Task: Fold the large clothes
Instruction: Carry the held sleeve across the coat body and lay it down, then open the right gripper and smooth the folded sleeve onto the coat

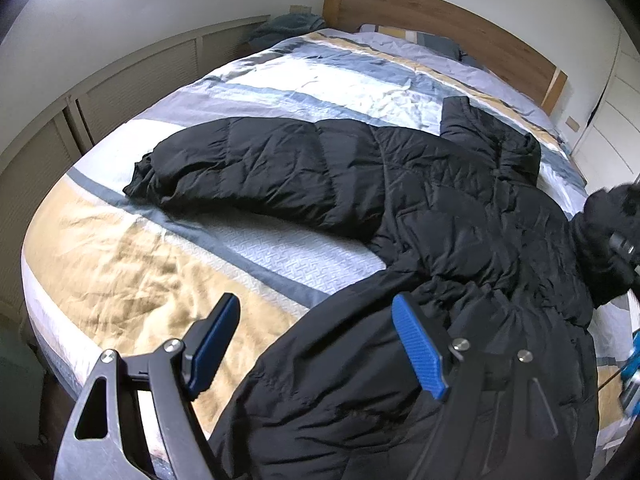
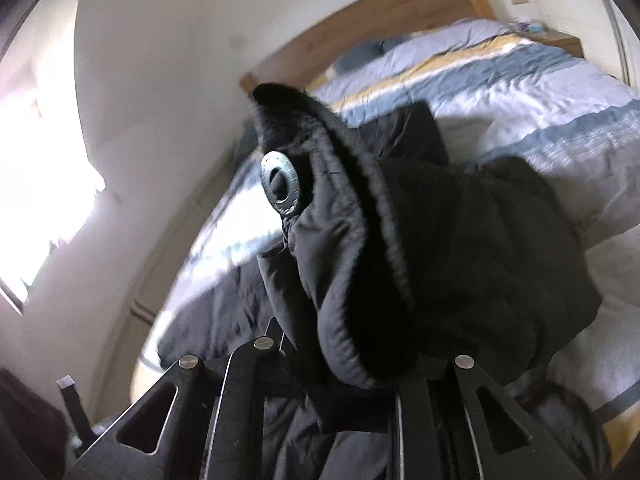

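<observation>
A large black puffer jacket (image 1: 420, 208) lies spread across the striped bed cover (image 1: 128, 264), one sleeve stretched to the left. My left gripper (image 1: 316, 348) is open with its blue pads (image 1: 418, 352) above the jacket's lower part, holding nothing. My right gripper (image 2: 340, 364) is shut on the jacket's cuff or hem fold (image 2: 360, 240), lifted close to the camera; a round metal snap (image 2: 280, 184) shows on it. The right fingertips are hidden by the fabric. The right gripper also shows at the right edge of the left wrist view (image 1: 616, 240).
A wooden headboard (image 1: 432, 20) and pillows stand at the far end of the bed. Low slatted cabinets (image 1: 132, 84) run along the left wall. A bright window (image 2: 44, 184) is on the left. White wardrobe doors (image 1: 612, 128) stand at the right.
</observation>
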